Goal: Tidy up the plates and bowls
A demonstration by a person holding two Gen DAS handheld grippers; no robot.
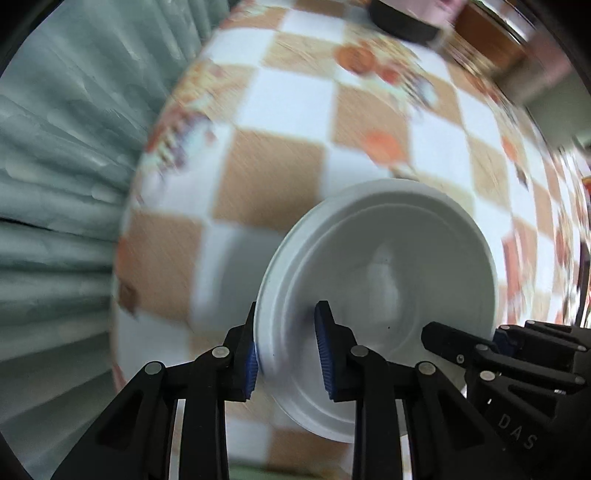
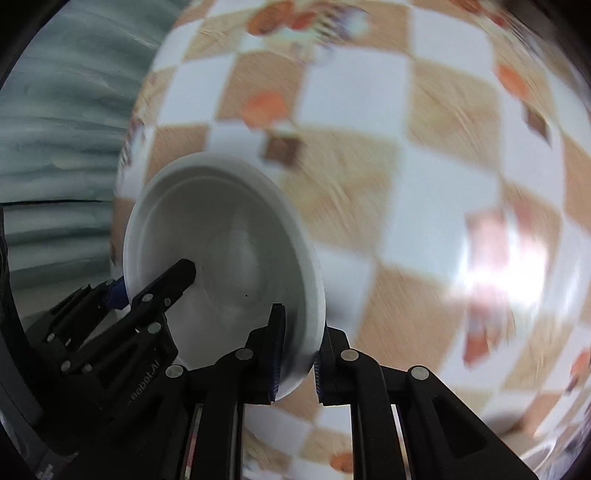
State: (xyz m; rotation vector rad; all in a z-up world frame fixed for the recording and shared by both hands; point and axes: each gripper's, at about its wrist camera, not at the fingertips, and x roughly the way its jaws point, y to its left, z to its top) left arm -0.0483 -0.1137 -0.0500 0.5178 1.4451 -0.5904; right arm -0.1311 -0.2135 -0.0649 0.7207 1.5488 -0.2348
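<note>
Checkered tablecloth w/ fruit print; grey-green curtain behind, prob.

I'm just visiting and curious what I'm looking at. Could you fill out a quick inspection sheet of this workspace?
Surface: table under an orange-and-white checked cloth.
Job's things: one white bowl.
Clutter: a dark object at the far edge, too blurred to identify.
Grippers: left hand-held gripper and right hand-held gripper each clamp opposite sides of the bowl's rim.
Cables: nothing seen.
Surroundings: grey-green pleated curtain beside the table.
</note>
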